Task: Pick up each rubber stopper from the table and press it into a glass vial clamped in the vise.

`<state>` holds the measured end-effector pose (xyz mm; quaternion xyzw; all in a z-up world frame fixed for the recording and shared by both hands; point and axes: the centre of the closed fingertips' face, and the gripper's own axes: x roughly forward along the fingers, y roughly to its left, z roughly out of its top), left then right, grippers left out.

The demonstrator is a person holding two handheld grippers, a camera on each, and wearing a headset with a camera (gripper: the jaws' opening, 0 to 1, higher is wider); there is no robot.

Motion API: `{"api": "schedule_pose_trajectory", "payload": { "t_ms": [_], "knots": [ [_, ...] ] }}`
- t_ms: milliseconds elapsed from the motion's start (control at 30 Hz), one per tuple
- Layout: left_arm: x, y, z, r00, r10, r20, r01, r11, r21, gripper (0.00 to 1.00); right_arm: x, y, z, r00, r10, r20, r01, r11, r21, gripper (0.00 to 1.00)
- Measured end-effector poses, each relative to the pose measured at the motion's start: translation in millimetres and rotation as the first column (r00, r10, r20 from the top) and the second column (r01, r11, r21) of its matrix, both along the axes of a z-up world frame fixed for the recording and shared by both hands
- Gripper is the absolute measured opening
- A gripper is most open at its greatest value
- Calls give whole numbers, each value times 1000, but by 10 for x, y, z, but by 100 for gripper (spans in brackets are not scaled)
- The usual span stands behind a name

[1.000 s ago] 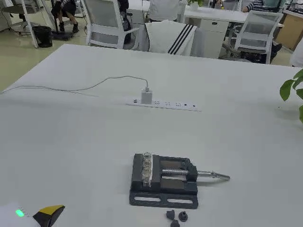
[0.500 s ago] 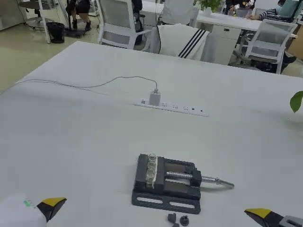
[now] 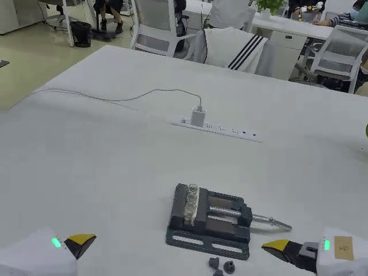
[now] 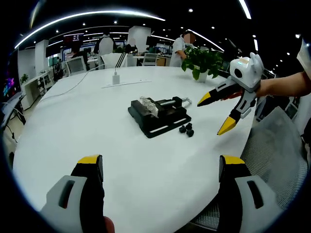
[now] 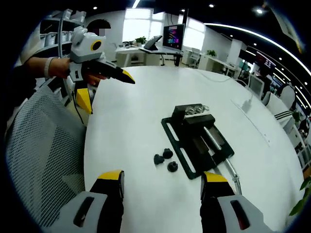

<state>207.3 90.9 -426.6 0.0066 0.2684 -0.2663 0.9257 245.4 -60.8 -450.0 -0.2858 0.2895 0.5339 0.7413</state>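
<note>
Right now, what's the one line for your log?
left hand-held gripper: open, empty | right hand-held gripper: open, empty | rubber stoppers: three on table by vise | glass vials: clamped

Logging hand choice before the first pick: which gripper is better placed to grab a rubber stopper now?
Right. The right gripper, open, has the three stoppers lying just ahead of its jaws by the vise; the left gripper, also open, is farther off across the table.
</note>
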Motion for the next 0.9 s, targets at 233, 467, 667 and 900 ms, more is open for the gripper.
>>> {"api": "schedule_pose_trajectory", "payload": {
  "t_ms": [233,467,667,900],
  "knots": [
    [-8,-22,-12,1000,-4,2,4,1000,-1,99,2,101,-59,998,55,-6,-55,998,-22,52],
    [3,-96,6,1000,-25,11,25,1000,-2,99,4,137,-90,995,98,5,-98,994,-56,47],
    [15,-139,30,999,-33,19,33,999,-13,99,52,184,-75,995,95,15,-94,994,-57,40],
    [14,-127,25,999,-37,19,37,999,-12,99,87,252,-66,994,104,33,-103,993,-52,30]
  ]
}}
